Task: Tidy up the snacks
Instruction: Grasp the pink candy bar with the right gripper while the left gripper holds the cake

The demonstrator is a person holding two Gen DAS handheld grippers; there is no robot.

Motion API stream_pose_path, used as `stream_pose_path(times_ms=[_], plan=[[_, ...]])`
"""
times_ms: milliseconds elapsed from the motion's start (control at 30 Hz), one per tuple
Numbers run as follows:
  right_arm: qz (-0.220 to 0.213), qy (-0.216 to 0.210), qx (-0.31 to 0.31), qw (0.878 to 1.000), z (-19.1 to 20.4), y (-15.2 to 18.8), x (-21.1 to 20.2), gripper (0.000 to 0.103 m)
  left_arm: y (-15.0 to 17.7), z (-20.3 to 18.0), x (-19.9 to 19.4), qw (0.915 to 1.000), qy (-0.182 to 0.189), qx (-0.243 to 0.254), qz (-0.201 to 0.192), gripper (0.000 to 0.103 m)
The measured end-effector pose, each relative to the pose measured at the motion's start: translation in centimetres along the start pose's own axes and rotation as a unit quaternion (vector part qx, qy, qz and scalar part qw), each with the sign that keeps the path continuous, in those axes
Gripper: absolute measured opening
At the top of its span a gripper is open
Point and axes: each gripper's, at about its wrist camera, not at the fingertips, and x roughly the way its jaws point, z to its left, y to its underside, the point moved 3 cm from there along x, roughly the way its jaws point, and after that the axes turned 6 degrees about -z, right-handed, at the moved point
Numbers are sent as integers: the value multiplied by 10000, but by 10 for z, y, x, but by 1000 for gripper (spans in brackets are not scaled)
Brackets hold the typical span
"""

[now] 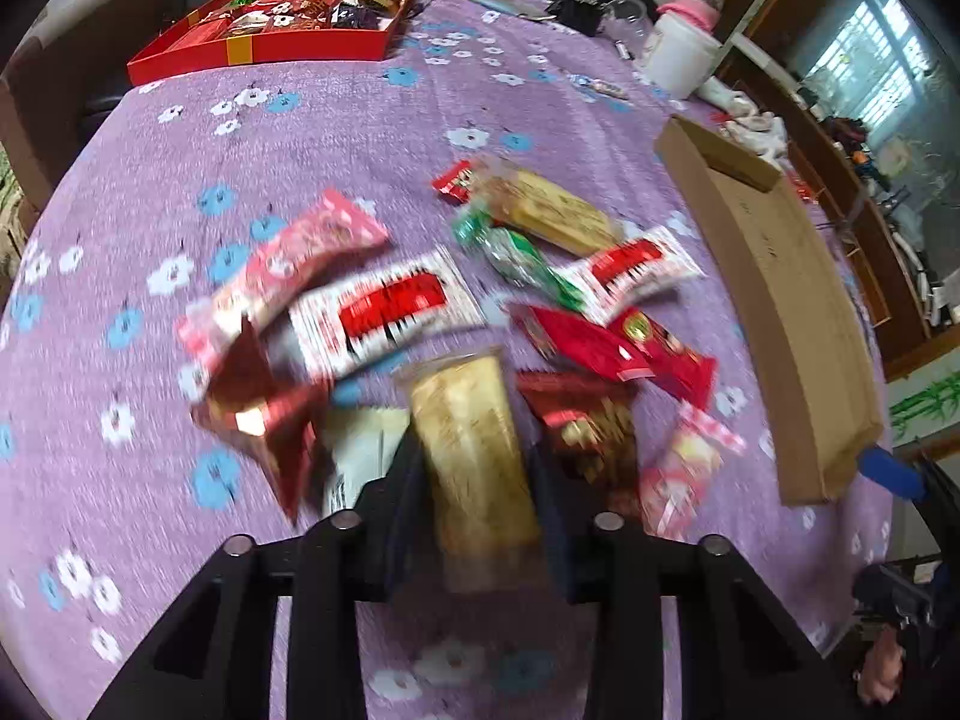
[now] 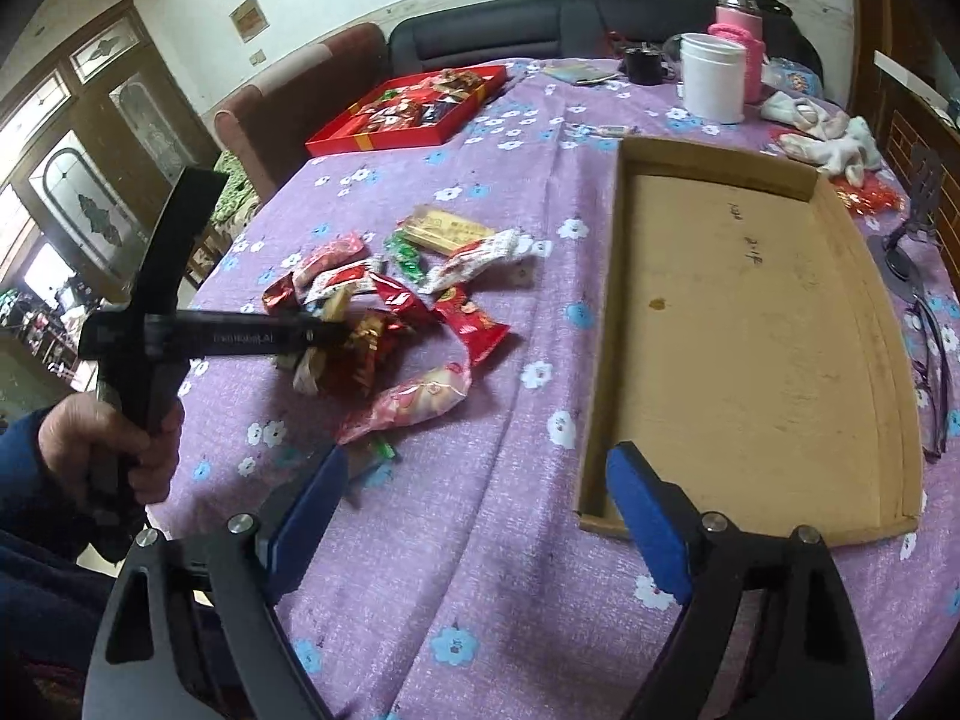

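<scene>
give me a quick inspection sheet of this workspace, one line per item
surface: table under a purple flowered cloth, wrinkled.
job's things: loose pile of wrapped snacks on the cloth; shallow cardboard tray beside it, nothing in it; red box at the far end, partly filled with snacks.
clutter: white container, pink flask, white socks, glasses.
grippers: left gripper jaws closed on a tan snack packet; right gripper jaws open, holding nothing, over the cloth by the tray's near corner.
cables: nothing seen.
surroundings: dark sofa, wooden cabinets, framed picture on the wall.
</scene>
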Motion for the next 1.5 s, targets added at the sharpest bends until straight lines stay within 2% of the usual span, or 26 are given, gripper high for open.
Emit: stream_pose_path(times_ms=[100,200,300,400,467,500,567,633,767,833,900,933,1000,1033,1133,1500], plan=[[117,-117,-45,9999,6,-2,8,88,17,0,-7,10000,76,-27,28,34],[220,-238,-75,9994,13,-6,16,88,33,1,-16,9999,-32,145,3,34],[473,-541,76,9974,18,-11,30,88,39,7,-21,9999,-81,138,0,34],[711,-668,203,9950,25,-16,44,88,43,11,-27,9998,-125,158,-25,34],[810,-731,288,9936,30,-20,53,81,46,15,-28,9999,-114,112,-33,35],[877,-702,333,9931,31,-22,57,79,46,16,-29,9999,-105,102,-26,36],[1097,-650,549,9903,30,-24,71,68,47,17,-29,9999,-111,113,-21,36],[1402,-500,869,9850,25,-21,84,67,47,15,-29,9996,-163,211,-20,36],[1628,-324,1169,9792,21,-14,96,65,48,16,-29,9991,-254,348,-28,46],[1638,-378,1229,9781,24,-14,101,62,48,19,-28,9992,-246,324,-41,48],[1653,-316,1092,9797,32,-17,108,54,45,18,-26,9991,-210,370,-71,48],[1674,-262,1010,9804,35,-18,114,44,45,17,-26,9988,-201,439,-94,48],[1638,-187,868,9825,41,-23,118,35,45,14,-26,9980,-202,581,-151,38],[1589,-141,736,9844,45,-25,117,22,45,14,-26,9978,-198,606,-167,37],[1411,-121,682,9876,45,-27,111,15,44,12,-27,9980,-51,583,-234,36],[832,53,511,9952,38,-31,72,14,39,3,-45,9968,162,512,-590,35]])
